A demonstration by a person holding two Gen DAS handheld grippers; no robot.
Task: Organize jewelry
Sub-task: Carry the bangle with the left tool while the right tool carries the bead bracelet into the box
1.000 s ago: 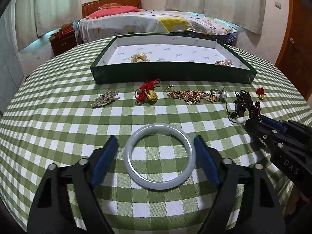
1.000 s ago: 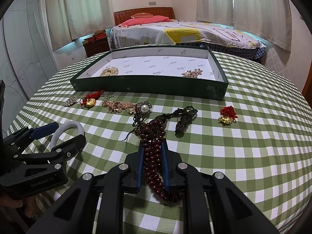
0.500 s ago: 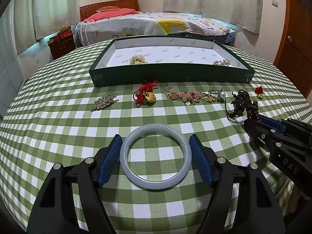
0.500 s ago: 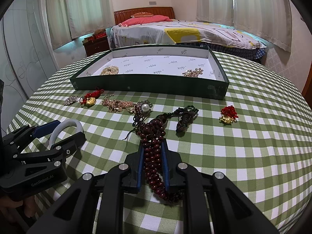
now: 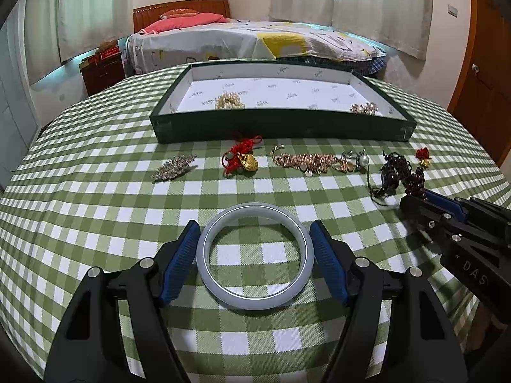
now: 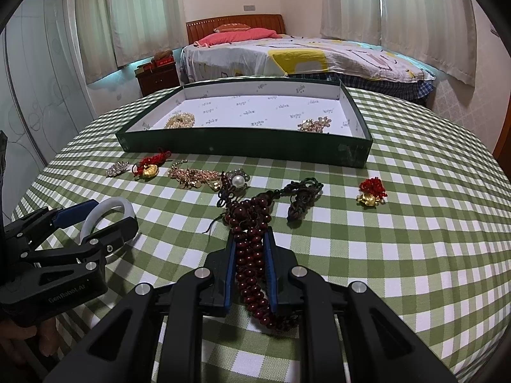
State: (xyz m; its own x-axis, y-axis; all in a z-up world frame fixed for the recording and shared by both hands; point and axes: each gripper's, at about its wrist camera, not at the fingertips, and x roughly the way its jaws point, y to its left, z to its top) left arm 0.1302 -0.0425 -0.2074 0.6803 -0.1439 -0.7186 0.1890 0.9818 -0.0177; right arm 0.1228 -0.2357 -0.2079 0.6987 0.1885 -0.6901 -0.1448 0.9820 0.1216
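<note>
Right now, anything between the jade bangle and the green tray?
Yes. The red-cord gold charm and gold chain lie on the cloth between the bangle and the tray, whose near wall must also be cleared. All sit low, so lifting over them should work.

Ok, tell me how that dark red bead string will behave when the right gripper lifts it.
The dark red bead string will probably hang floppy: it lies in loose loops, its corded tail sprawled ahead. The right gripper pinches only part, so the rest may dangle and swing. Its round beads might slip between the fingers.
</note>
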